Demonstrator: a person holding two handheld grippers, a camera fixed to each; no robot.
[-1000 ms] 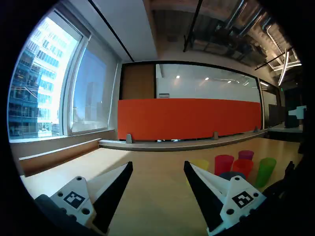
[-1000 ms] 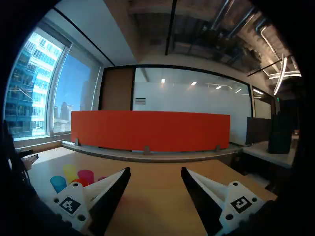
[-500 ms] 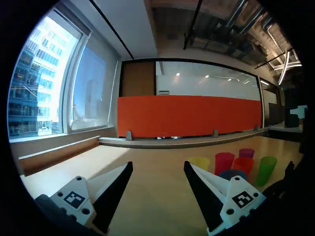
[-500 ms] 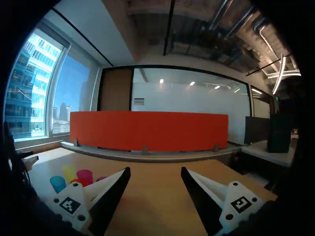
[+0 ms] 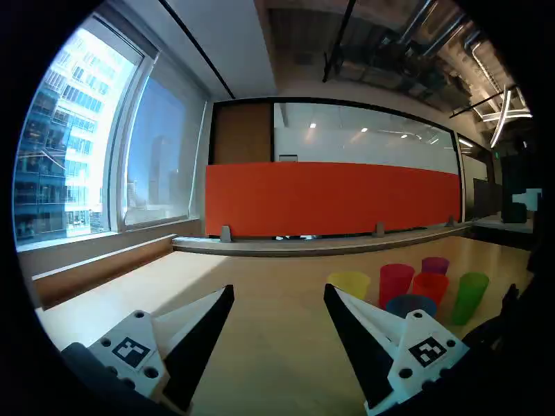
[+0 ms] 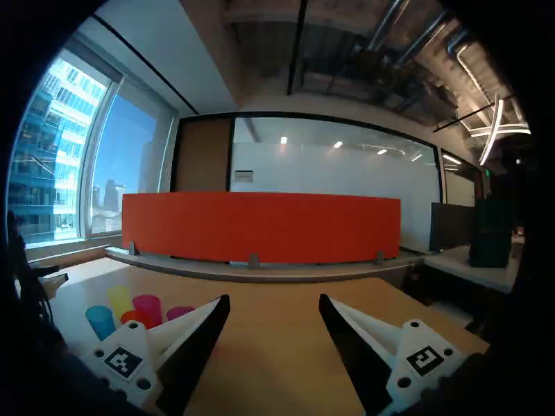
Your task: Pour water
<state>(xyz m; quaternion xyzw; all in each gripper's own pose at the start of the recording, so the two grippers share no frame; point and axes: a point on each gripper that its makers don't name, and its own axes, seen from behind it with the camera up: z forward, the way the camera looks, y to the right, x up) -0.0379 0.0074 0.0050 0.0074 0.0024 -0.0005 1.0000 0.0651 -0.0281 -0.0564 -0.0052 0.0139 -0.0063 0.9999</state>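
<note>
The left gripper's (image 5: 277, 287) jaws stand wide open with nothing between them, held low over a pale wooden table (image 5: 277, 353). The right gripper's (image 6: 273, 297) jaws are likewise spread and empty above the same table.

In the left gripper view the plastic cups stand in a loose cluster on the table, to the right past the right-hand finger. The yellow cup (image 5: 349, 283) is nearest the fingertip and the blue cup (image 5: 411, 305) is partly hidden behind the finger. The pink cup (image 5: 396, 281), orange cup (image 5: 430, 286) and purple cup (image 5: 435, 265) stand farther back, and the green cup (image 5: 470, 297) is at the far right. All are upright.

The right gripper view catches the blue, yellow, pink, orange and purple cups from the other side, low on the left beside its left-hand finger.

An orange partition (image 5: 333, 197) runs along the table's far edge, with a glass wall (image 5: 361, 142) behind it. Tall windows (image 5: 69, 152) fill the left. The right gripper view also takes in a white side table (image 6: 475, 272) at right with a dark object on it.
</note>
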